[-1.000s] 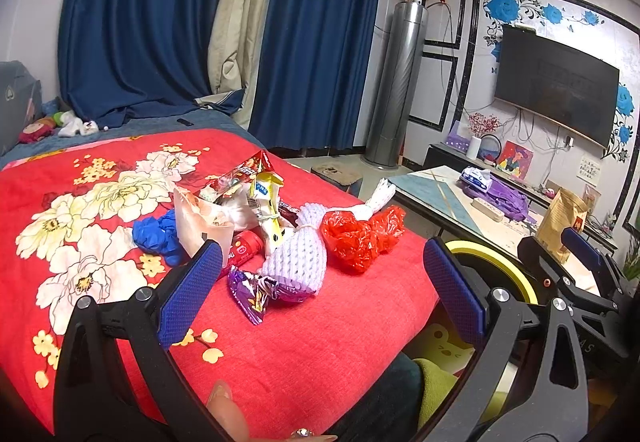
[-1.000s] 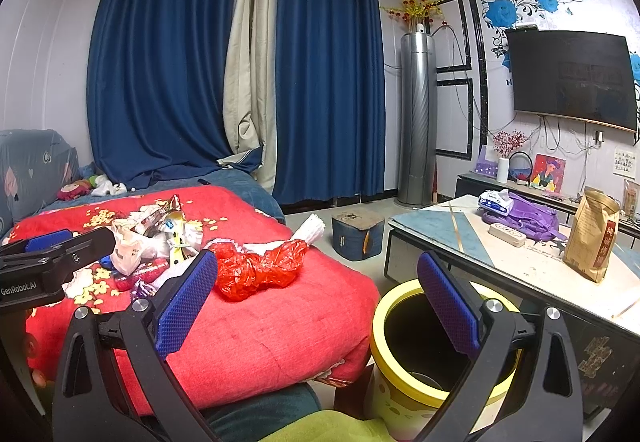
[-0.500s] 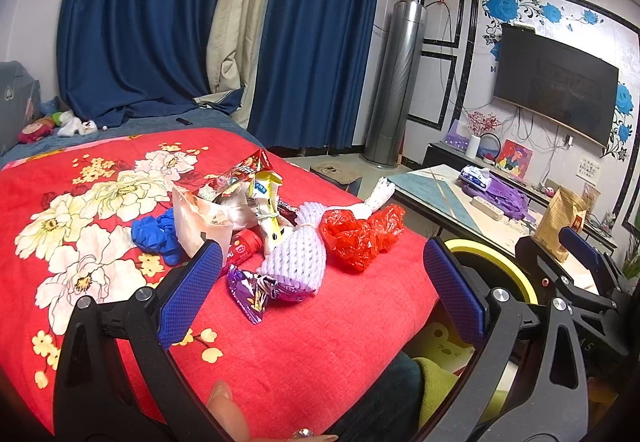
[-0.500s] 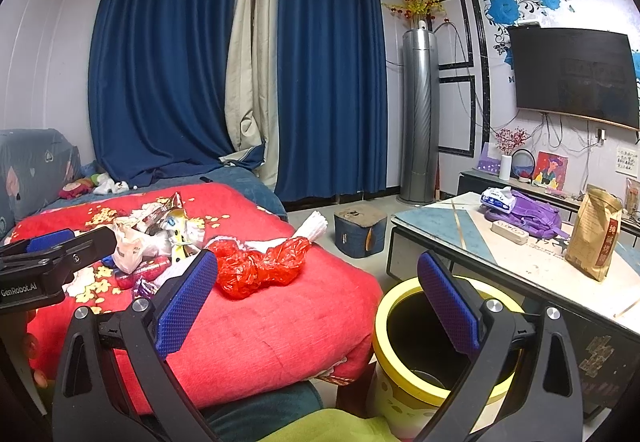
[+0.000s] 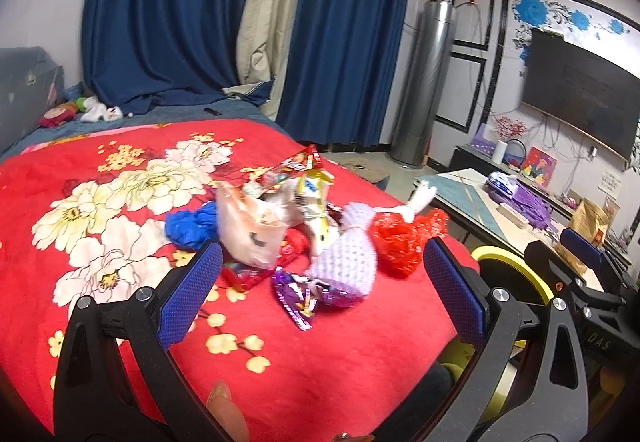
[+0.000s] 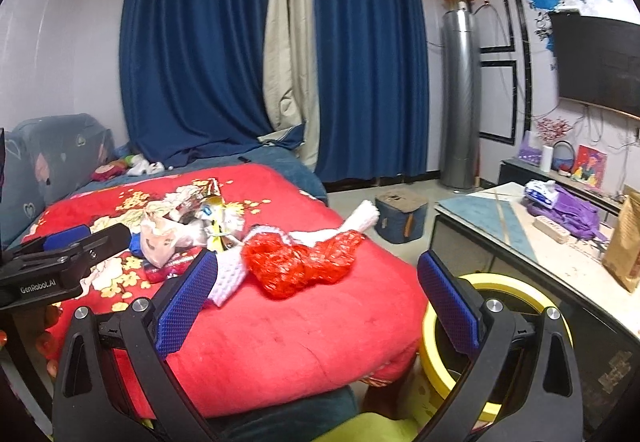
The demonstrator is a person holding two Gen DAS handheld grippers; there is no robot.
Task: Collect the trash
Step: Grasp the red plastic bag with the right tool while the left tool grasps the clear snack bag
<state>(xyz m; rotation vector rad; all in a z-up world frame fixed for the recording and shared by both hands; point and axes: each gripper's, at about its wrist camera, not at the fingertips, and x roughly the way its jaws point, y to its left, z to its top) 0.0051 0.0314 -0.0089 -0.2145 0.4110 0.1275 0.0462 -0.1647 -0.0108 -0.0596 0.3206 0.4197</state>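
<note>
Both fingers of the left gripper [image 5: 320, 290] stand wide apart, holding nothing, above the red floral blanket [image 5: 120, 242]. Between them lies the trash pile: purple wrapper [image 5: 298, 300], lilac foam net [image 5: 350, 262], red mesh bag [image 5: 404, 242], pale plastic bag [image 5: 250, 230], blue bag [image 5: 192, 226], snack packets [image 5: 296, 169]. Right gripper [image 6: 316, 296] fingers are likewise spread, gripping nothing; the red mesh bag [image 6: 300, 262] sits just beyond the gap, on the blanket [image 6: 300, 342] near its edge. Yellow-rimmed bin [image 6: 500, 282] stands on the floor beside the bed, behind the right finger. Low table [image 6: 560, 258] with purple bag [image 6: 568, 209] lies further right.
</note>
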